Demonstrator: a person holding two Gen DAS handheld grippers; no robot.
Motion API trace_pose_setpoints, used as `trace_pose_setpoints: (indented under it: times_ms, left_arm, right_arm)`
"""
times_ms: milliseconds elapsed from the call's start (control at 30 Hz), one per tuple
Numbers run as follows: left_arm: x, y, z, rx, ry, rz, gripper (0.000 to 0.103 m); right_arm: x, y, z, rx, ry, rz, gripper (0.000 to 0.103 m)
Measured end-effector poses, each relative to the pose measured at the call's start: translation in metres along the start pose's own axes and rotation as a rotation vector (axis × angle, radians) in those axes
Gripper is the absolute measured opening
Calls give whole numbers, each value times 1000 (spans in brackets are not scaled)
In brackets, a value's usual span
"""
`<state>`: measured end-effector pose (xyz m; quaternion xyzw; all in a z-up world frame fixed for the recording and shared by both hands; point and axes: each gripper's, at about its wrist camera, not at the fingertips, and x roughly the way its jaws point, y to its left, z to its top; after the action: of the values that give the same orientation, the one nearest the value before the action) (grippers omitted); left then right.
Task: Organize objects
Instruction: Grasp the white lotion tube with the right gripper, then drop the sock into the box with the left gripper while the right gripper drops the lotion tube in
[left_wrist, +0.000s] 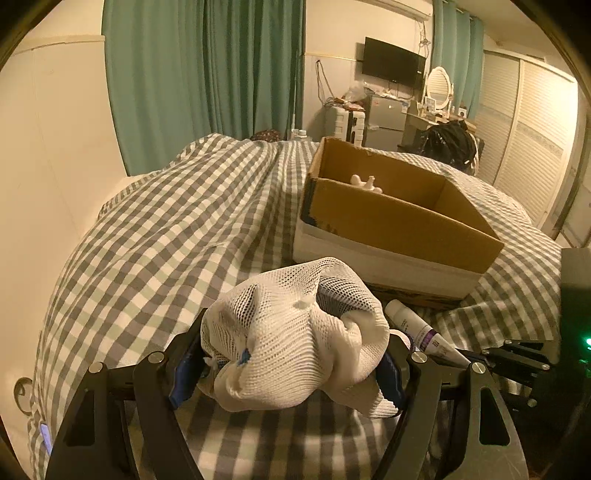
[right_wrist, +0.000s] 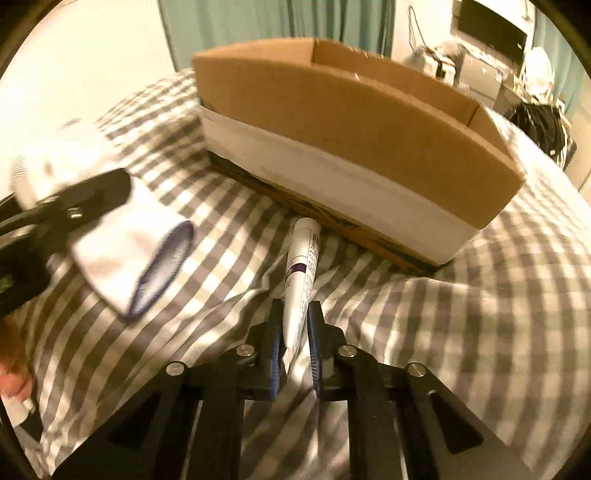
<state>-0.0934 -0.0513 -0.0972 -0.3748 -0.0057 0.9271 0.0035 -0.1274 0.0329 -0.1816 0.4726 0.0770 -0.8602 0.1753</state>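
Note:
My left gripper (left_wrist: 291, 354) is shut on a white mesh cap (left_wrist: 295, 332), bunched between its blue pads above the checked bedspread (left_wrist: 147, 240). That cap (right_wrist: 110, 251) also shows at the left of the right wrist view, where its blue-edged brim hangs down. My right gripper (right_wrist: 295, 325) is shut on the flat tail of a white tube with a purple band (right_wrist: 301, 266); its cap end points at the cardboard box (right_wrist: 351, 122). The tube (left_wrist: 417, 328) lies just right of the mesh cap, in front of the box (left_wrist: 399, 221). A small white figure (left_wrist: 365, 182) lies inside the box.
The box stands on the bed, open at the top, with a white band round its lower wall. Beyond the bed are green curtains (left_wrist: 207, 74), a wall television (left_wrist: 391, 61), a small fridge (left_wrist: 386, 118) and a dressing table with a mirror (left_wrist: 439, 83). A person's hand (right_wrist: 11, 373) shows at the left edge.

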Motion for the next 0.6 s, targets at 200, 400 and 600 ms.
trace_pose_setpoints:
  times_ms: [200,400,600]
  left_arm:
    - [-21,-11,6,21,-42,-2,79]
    - [-36,-22,16,34,-77,-36,79]
    - [-36,-28,25,43,-81,-44,79]
  right_arm:
    - [-41,-16,-4,7,-80,17,12]
    - [-77,-10,14,-1,-177,14,11]
    - [-100,-18,22,-9,-228,21,11]
